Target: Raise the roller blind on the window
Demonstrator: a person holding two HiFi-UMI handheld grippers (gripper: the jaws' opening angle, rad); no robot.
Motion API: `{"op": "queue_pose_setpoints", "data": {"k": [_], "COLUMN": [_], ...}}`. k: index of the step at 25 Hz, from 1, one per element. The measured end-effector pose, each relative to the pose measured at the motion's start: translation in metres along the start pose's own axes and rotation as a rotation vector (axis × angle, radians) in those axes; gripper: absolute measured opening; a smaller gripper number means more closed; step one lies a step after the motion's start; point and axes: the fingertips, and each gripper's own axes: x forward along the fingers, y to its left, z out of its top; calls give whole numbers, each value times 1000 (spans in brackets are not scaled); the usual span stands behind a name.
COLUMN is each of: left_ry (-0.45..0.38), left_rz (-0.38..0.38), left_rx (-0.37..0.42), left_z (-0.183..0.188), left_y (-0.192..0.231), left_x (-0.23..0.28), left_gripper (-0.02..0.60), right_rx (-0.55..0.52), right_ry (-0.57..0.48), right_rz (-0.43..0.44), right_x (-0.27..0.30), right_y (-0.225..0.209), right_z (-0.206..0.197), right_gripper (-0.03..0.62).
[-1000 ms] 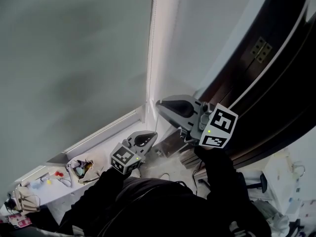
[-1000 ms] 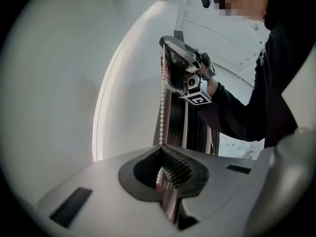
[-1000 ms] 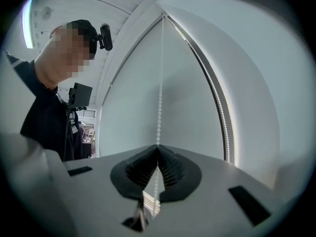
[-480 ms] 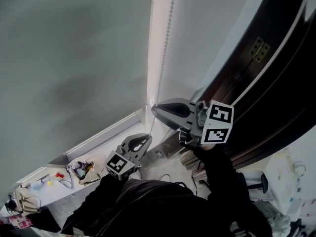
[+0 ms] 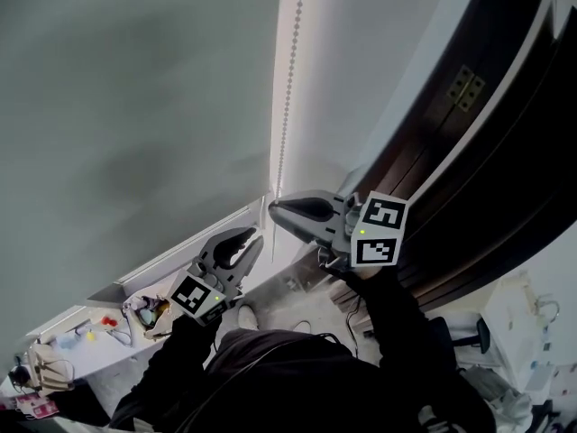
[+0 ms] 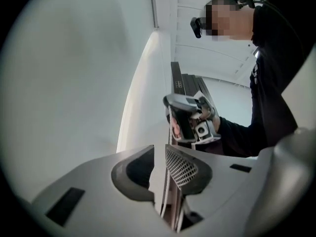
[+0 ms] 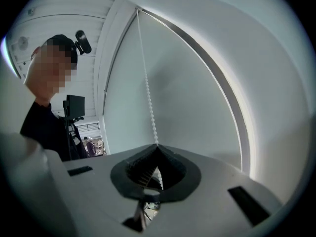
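Right gripper (image 5: 273, 207): jaws together, clamped on the bead chain (image 5: 287, 88), which rises toward 12 o'clock from its tips.
Left gripper (image 5: 250, 234): just beside the right one, at its 7 o'clock. Its jaws have just been opening and now stand partly apart; chain strands pass loose through the gap, pads not pressing.
Roller blind (image 5: 135, 106): grey sheet covering the window, filling the head view from 9 to 12 o'clock.

I see a white wall (image 5: 370, 70) running up beside a dark wooden door (image 5: 509, 152) with a brass hinge (image 5: 465, 87). Daylight glows in a thin strip down the side of the window (image 5: 277, 106). Low at my left, a white ledge (image 5: 86, 336) carries small clutter (image 5: 144, 309). Overhead is a white panelled ceiling (image 7: 64, 9).
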Motion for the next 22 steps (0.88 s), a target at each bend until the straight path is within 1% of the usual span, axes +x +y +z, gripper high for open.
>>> {"op": "queue_pose_setpoints", "data": {"k": [3, 5, 7, 10, 14, 17, 19, 22], "left_ry": [-22, -48, -51, -52, -71, -83, -57, -31], "left_rz": [-16, -34, -41, -53, -69, -84, -80, -81], "left_rx": [-10, 2, 18, 29, 51, 64, 68, 67], "left_z": [16, 27, 35, 46, 61, 69, 67, 65], "left_y": [-1, -1, -3, -9, -17, -23, -23, -24], "left_x": [1, 5, 8, 14, 16, 20, 23, 28], "left_gripper": [87, 107, 117, 117, 117, 117, 117, 124], "right_rx": [16, 33, 46, 46, 64, 60, 64, 86], "right_ry": [24, 28, 40, 61, 52, 70, 95, 159], "right_rz": [-16, -20, -10, 10, 46, 39, 27, 12], "right_x": [-2, -5, -6, -5, -2, -4, -4, -3], "right_y": [-11, -17, -18, -14, -6, -6, -11, -18], "right_z": [-26, -38, -47, -58, -69, -80, -94, -127], "right_gripper": [5, 5, 5, 5, 6, 6, 6, 6]}}
